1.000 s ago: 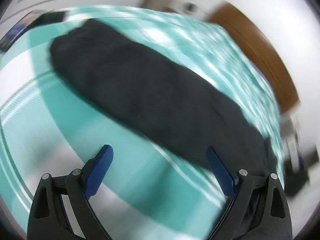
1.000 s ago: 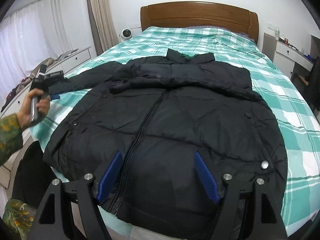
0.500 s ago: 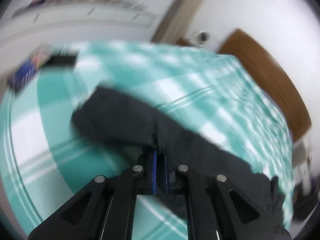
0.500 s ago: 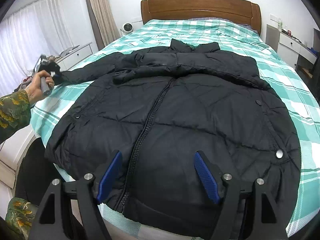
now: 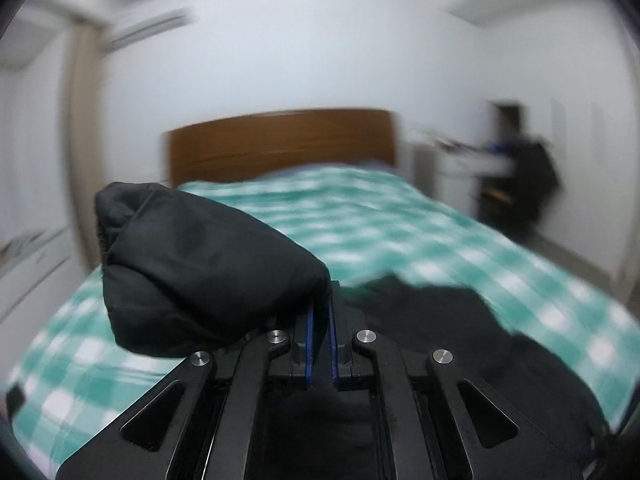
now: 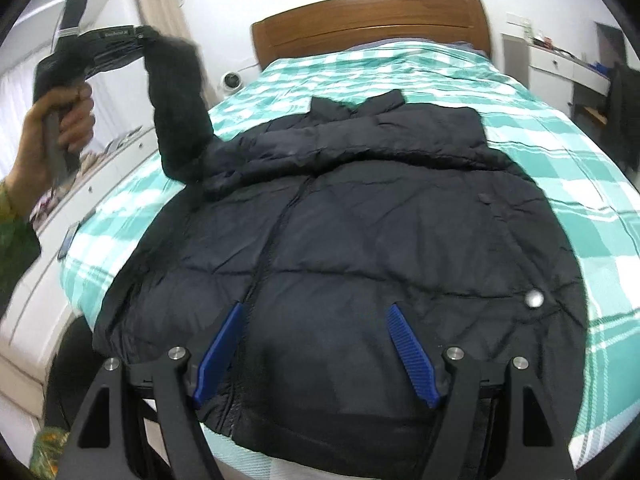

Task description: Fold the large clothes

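Observation:
A large black puffer jacket (image 6: 360,220) lies front up on the bed, zipped, collar toward the headboard. Its left sleeve (image 6: 176,108) is lifted off the bed and hangs from my left gripper (image 6: 150,46), which a hand holds high at the upper left. In the left wrist view the left gripper (image 5: 320,312) is shut on the sleeve's cuff (image 5: 192,264), which bulges over the blue pads. My right gripper (image 6: 314,320) hovers open over the jacket's lower front near the hem, nothing between its fingers.
The bed has a green and white checked cover (image 6: 552,152) and a wooden headboard (image 6: 372,24). White drawers (image 6: 100,168) run along the left side, a white desk (image 6: 560,64) stands at the right, and a small round fan (image 6: 232,80) sits by the headboard.
My left gripper closed on the sleeve end lying on the bed, then lifted it high and swung toward the jacket's body. The right gripper moved slightly and stays open.

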{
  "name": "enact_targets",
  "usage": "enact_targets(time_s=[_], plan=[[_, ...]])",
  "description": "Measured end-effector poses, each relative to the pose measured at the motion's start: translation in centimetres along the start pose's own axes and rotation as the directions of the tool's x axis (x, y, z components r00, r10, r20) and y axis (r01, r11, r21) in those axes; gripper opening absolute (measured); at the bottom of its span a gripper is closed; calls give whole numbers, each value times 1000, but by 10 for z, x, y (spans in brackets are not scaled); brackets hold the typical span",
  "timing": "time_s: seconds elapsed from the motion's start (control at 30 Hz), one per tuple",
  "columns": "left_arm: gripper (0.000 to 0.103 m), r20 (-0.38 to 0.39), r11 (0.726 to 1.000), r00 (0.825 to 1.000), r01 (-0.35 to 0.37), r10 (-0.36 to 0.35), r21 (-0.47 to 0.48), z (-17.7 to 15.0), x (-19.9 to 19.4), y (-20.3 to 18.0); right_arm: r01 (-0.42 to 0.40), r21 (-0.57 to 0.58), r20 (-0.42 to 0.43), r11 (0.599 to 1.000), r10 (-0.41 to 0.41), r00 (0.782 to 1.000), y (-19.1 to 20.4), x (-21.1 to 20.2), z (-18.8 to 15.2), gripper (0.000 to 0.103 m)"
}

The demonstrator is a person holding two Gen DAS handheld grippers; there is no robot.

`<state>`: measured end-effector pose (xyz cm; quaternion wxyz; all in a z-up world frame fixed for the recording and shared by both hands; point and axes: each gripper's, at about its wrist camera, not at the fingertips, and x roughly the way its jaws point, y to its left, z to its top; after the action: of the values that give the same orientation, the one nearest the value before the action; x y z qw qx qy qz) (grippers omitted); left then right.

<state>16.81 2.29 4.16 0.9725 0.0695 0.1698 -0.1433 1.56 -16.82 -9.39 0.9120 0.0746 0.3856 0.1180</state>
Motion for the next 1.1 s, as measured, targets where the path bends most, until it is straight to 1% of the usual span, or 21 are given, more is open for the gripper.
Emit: enact_targets(time_s=[0.1,0.17,0.2,0.27,0.3,0.33,0.37,0.4,0.43,0.5,0.6,0.63,0.73,0.77,0.83,0.93,0.97,1.0,1.03,1.07,1.1], plan=[[4,-89,990,991,109,-102,85,-27,17,-67,26,40,20,999,-26,999,-17,-9,3,76],[4,-175,981,973,167,-149,96,-51,34,-98,45,66,33,997,-47,998,-30,-14,3,76],[6,-223,977,962,183,-155,112,-65,42,-114,54,76,35,996,-57,998,-35,-16,3,76],[13,-299,972,947,170,-117,160,-97,53,-138,73,108,37,991,-77,996,-50,-20,3,76],[29,-326,972,940,163,-101,169,-107,55,-143,80,127,35,989,-85,996,-58,-22,2,76],[55,-356,973,930,160,-92,166,-118,56,-146,85,143,34,986,-91,995,-64,-24,2,76],[69,-371,975,924,157,-89,156,-125,53,-148,87,162,31,983,-93,995,-72,-25,3,76],[83,-370,977,925,153,-89,148,-130,46,-147,84,173,28,981,-90,996,-76,-25,5,76],[88,-361,977,928,156,-96,143,-134,34,-146,79,183,26,980,-85,996,-80,-25,7,76],[88,-364,976,925,169,-111,133,-139,19,-136,60,201,28,978,-67,997,-86,-23,16,77],[89,-376,986,923,133,-87,99,-146,4,-113,-2,237,42,971,-9,999,-88,-14,31,82],[89,-388,991,918,115,-79,71,-149,0,-102,-26,247,42,969,16,999,-87,-8,36,82],[89,-422,998,904,65,-70,-24,-165,0,-73,-141,292,16,946,142,990,-84,23,56,83],[89,-430,997,900,47,-68,-58,-170,-3,-62,-155,310,7,938,161,987,-84,34,62,82],[89,-441,995,896,13,-57,-102,-182,-8,-50,-154,328,1,932,163,987,-87,52,73,82],[89,-458,988,888,-29,-45,-153,-191,-6,-38,-111,350,-32,930,131,991,-93,84,91,83],[89,-462,985,886,-39,-43,-166,-195,-6,-35,-132,364,-29,922,153,988,-94,91,95,82],[89,-467,983,883,-48,-41,-177,-198,-7,-31,-136,366,-29,921,157,987,-94,95,101,74],[89,-471,981,882,-57,-38,-185,-200,-6,-28,-121,351,-26,928,139,990,-92,93,108,39],[89,-469,979,882,-63,-37,-195,-200,-7,-25,-84,297,-3,951,89,996,-87,86,123,24],[89,-466,977,884,-65,-38,-203,-201,-10,-22,-72,258,27,964,67,997,-85,80,135,21]])
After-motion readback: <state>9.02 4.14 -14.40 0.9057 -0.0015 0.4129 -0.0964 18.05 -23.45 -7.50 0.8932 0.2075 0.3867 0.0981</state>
